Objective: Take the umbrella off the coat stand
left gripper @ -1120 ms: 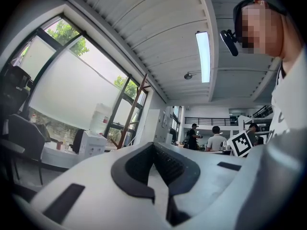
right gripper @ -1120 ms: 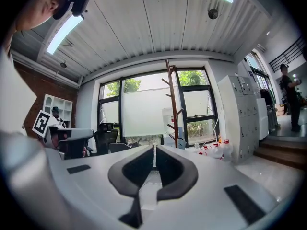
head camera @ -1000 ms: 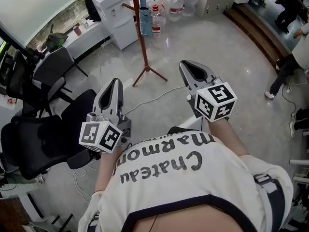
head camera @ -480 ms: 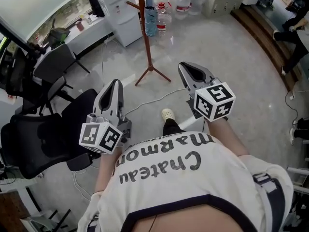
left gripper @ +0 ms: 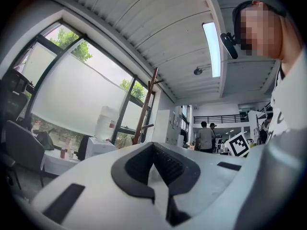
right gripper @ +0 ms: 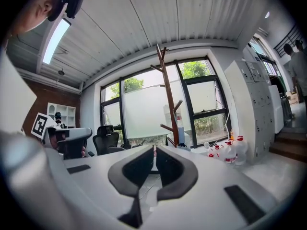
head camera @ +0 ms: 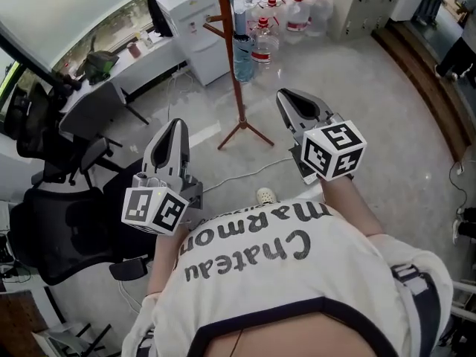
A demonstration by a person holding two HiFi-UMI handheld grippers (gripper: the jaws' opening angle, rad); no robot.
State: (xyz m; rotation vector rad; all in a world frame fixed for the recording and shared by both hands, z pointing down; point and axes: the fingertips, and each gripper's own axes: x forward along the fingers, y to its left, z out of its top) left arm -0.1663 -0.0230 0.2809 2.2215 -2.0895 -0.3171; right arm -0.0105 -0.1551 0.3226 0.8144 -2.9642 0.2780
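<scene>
Wooden coat stand [head camera: 233, 58], glossy floor [head camera: 372, 110]

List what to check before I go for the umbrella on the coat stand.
1. Umbrella on stand: ok. The blue umbrella hangs against the pole of the wooden coat stand.
2. Right gripper ready to grasp: not ok. Jaws shut, nothing between them.
3. Left gripper ready: not ok. Jaws shut and empty.
4. Stand within reach: not ok. Open floor lies between both grippers and the stand.
5. Walking path: not ok. A white cable crosses the floor in front of the stand's feet.
6. How the umbrella is hooked: cannot tell. Its top is too small to make out.
</scene>
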